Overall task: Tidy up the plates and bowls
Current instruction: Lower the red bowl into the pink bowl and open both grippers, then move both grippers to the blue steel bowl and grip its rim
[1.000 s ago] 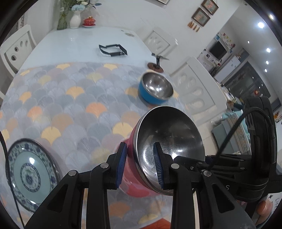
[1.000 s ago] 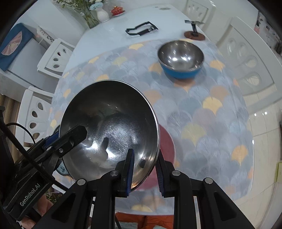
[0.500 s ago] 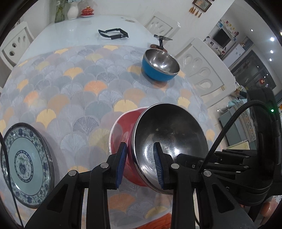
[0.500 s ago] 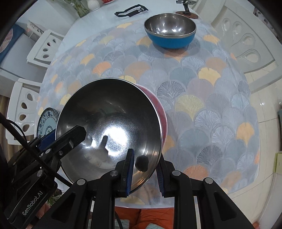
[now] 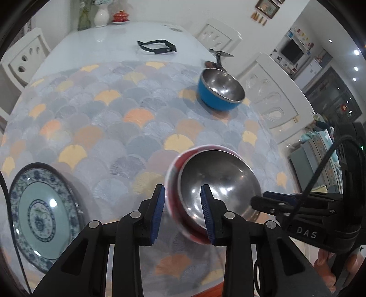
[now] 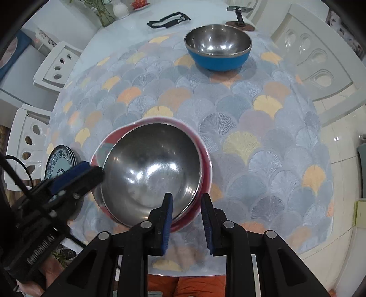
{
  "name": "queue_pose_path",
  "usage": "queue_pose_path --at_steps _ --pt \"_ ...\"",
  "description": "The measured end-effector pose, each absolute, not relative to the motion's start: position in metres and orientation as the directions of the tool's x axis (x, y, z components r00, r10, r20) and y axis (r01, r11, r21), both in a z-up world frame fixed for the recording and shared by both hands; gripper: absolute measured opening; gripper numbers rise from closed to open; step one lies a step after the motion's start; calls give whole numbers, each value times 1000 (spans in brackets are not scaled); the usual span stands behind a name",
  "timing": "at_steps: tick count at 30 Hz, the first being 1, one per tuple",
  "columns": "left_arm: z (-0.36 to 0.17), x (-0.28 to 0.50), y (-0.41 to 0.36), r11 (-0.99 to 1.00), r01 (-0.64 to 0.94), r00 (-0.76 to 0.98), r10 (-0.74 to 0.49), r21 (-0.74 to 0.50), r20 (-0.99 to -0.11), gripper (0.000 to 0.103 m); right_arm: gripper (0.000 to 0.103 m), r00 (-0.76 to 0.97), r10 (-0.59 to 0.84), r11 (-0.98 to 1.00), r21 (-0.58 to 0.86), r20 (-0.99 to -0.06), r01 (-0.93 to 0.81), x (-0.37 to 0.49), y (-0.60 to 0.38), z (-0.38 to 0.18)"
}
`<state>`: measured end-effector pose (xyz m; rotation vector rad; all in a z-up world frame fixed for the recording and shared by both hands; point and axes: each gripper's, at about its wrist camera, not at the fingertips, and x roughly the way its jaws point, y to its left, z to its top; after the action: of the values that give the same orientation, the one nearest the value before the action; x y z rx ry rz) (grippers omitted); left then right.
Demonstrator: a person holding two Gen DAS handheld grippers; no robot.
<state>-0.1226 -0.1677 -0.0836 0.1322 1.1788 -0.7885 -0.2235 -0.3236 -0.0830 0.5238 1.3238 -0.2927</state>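
A red bowl with a steel inside (image 5: 217,182) (image 6: 151,171) is blurred and sits low over the patterned tablecloth. My left gripper (image 5: 181,212) is open, its jaws on either side of the bowl's left rim without pinching it. My right gripper (image 6: 186,217) is open too, its jaws astride the near rim. A blue bowl with a steel inside (image 5: 219,90) (image 6: 217,49) stands at the far right of the cloth. A stack of blue-patterned plates (image 5: 41,212) (image 6: 60,163) lies at the near left.
A black strap (image 5: 157,46) and a small phone stand (image 6: 240,19) lie on the bare white table (image 5: 103,43) beyond the cloth. A vase (image 5: 100,16) and a red lidded cup (image 5: 120,17) stand at the far end. White chairs (image 5: 274,91) surround the table.
Both grippers, shut on the red bowl's rim earlier, have opened their jaws. The bowl has gone from steeply tilted and lifted to nearly level on the cloth.
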Motion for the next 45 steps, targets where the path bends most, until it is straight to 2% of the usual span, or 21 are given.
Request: queue_pose_path --at_steps 14,22,24,26,28,30,32,45 --pt "-76 -110 -172 730 616 155 -481 -296 -863 30 24 224 123 849 220 -967 481 -234 -325 -90" --pt "-29 -71 -222 679 686 206 -525 -261 -825 30 24 344 98 817 273 -934 508 -217 -372 -41" --pt "-20 -62 -238 667 705 216 -527 -242 -822 37 24 377 75 809 277 -923 518 -208 -388 -27" --pt "-12 -48 -260 650 724 217 -531 -230 -819 40 26 408 55 791 289 -911 539 -198 -409 -16" --pt "-9 -36 -280 630 743 200 -532 -226 -823 40 36 426 49 769 306 -903 561 -188 -428 -11" --pt "-12 -26 -297 616 755 175 -520 -225 -836 45 51 443 40 741 324 -896 588 -177 -449 -11" --pt "-21 -11 -319 605 760 135 -504 -238 -853 49 52 440 32 718 327 -898 615 -164 -469 -18" --pt "-101 41 -390 589 740 -32 -449 -323 -893 47 52 323 113 672 311 -940 672 -110 -532 -102"
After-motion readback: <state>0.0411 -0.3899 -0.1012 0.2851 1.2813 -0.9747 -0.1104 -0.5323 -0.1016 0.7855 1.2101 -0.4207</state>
